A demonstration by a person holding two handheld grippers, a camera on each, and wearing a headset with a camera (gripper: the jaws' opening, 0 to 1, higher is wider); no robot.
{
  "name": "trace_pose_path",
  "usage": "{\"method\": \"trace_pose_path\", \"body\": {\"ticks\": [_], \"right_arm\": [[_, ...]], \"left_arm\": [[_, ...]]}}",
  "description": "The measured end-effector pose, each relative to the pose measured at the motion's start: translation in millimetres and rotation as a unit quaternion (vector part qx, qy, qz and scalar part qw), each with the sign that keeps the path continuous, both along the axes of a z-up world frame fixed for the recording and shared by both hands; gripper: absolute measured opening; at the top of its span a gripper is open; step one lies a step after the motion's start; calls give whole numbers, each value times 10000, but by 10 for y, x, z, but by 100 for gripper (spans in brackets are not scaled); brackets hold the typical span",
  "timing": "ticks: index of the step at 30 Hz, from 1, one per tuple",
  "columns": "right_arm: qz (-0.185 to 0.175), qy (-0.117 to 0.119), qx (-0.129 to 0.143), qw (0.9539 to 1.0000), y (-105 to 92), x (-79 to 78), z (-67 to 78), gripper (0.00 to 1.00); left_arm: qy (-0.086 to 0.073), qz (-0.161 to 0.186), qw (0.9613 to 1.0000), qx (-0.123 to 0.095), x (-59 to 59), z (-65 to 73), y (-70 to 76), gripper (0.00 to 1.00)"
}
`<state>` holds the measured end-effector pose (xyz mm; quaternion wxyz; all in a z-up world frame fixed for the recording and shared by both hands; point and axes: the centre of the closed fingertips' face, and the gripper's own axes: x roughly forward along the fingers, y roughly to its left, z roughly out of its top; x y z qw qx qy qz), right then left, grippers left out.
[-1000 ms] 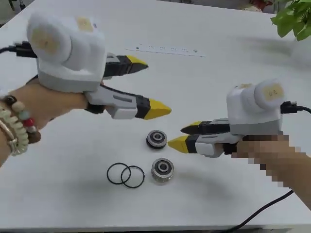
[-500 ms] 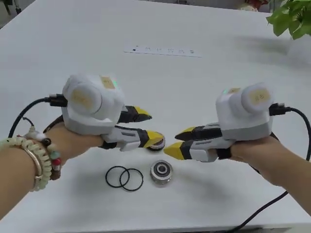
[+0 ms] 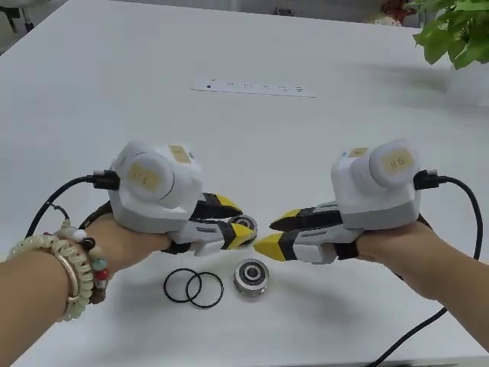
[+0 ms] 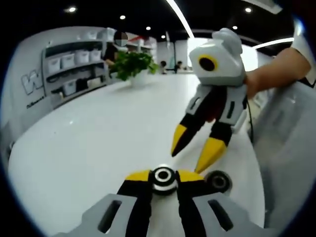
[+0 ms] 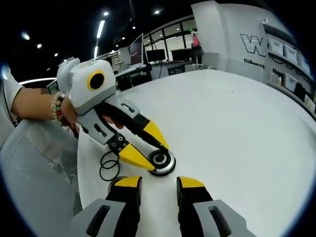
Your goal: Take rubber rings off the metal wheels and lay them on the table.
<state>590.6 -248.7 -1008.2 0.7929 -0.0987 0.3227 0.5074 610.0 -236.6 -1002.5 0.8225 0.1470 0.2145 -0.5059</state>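
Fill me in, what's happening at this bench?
A person holds a gripper in each hand. The left gripper grips one metal wheel between its jaw tips on the table. The right gripper is open, tips pointed at it. A second wheel sits nearby, beside two rubber rings lying overlapped on the table.

The right gripper (image 5: 159, 183) has its yellow-tipped jaws apart above the white table (image 5: 237, 128). Facing it, the left gripper (image 5: 155, 154) has its jaws either side of a wheel (image 5: 163, 161). Two black rings (image 5: 109, 166) lie nearby.
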Motion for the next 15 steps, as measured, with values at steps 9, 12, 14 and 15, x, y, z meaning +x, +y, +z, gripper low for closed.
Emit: {"method": "trace_pose_path", "body": {"ticks": [9, 12, 14, 15], "right_arm": [[-4, -93, -101, 9999, -21, 24, -40, 25], [-49, -169, -108, 9998, -26, 48, -41, 25], [-91, -203, -89, 9997, -23, 66, -47, 26], [-99, -198, -79, 9997, -20, 67, -49, 26]], "left_arm": [[185, 162, 9994, -223, 0, -7, 7, 15], [206, 179, 9994, -214, -10, -7, 5, 15], [215, 158, 9994, -202, -15, -10, 7, 15], [224, 141, 9995, -194, -23, -11, 7, 15]]}}
